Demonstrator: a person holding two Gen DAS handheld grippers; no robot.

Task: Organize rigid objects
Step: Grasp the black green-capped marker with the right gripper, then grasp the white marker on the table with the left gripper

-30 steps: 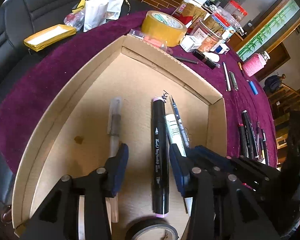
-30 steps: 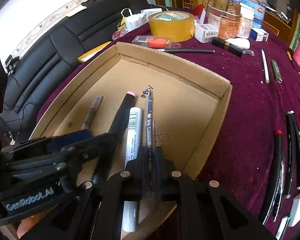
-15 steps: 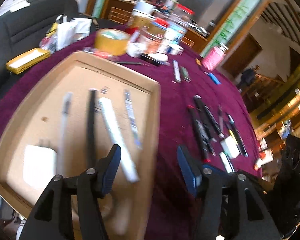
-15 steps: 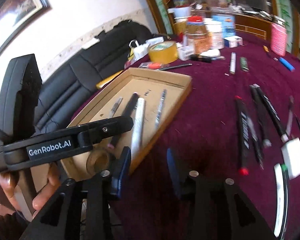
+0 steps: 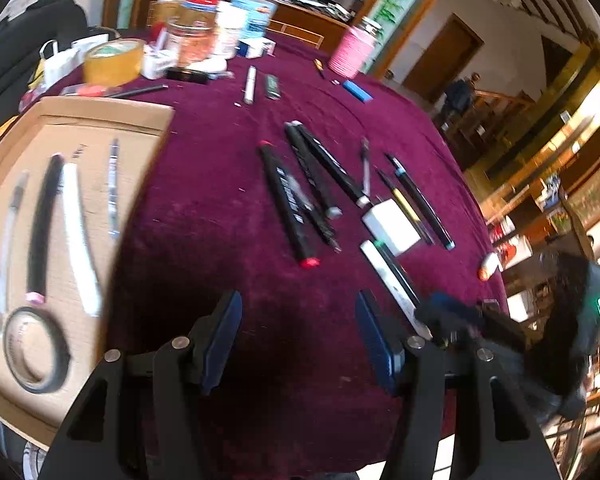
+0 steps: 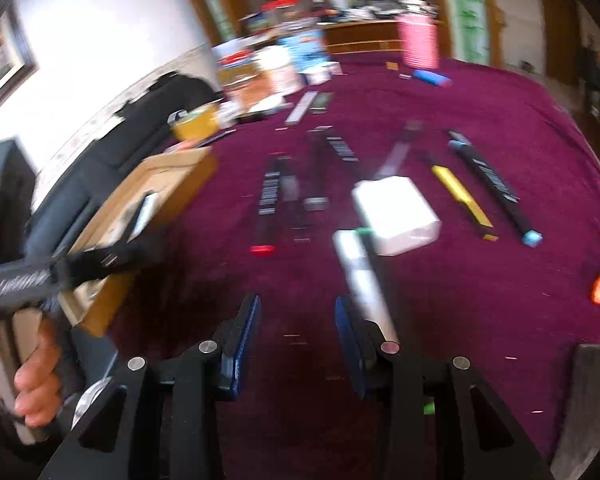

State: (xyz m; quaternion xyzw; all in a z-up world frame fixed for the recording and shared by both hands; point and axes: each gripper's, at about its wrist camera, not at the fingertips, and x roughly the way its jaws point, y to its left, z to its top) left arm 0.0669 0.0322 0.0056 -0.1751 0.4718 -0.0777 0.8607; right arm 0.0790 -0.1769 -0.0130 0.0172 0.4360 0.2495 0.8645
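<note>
Both our grippers hang over the dark red velvet tablecloth (image 5: 220, 208) now. Our left gripper (image 5: 298, 334) sits at the bottom of the left wrist view with its blue-padded fingers (image 5: 222, 330) apart and nothing but cloth between them; its jaws have just been opening. Our right gripper (image 6: 296, 338) shows the same at the bottom of its own view: jaws parted, freshly opened, nothing between them, though that frame is smeared with motion.

At the left edge of the left view lies the shallow brown cardboard tray (image 5: 100, 108), already holding a long black marker with pink ends (image 5: 40, 224), a white marker (image 5: 76, 236), a thin blue pen (image 5: 113, 188), a pale translucent pen (image 5: 10, 232) and a black roll of tape (image 5: 34, 350).

Still out on the cloth, centre frame, we see a black marker with a red cap (image 5: 286, 204), more black pens just beside it, a white rectangular block (image 5: 392, 224) and a white marker with a green end (image 5: 388, 280) running down beside our right finger. A yellow-brown roll of packing tape (image 5: 114, 62) stands at upper left, a pink ribbed jar (image 5: 352, 54) at the top.

At the lower left of the right view, a hand (image 6: 36, 380) grips the other tool's handle.
</note>
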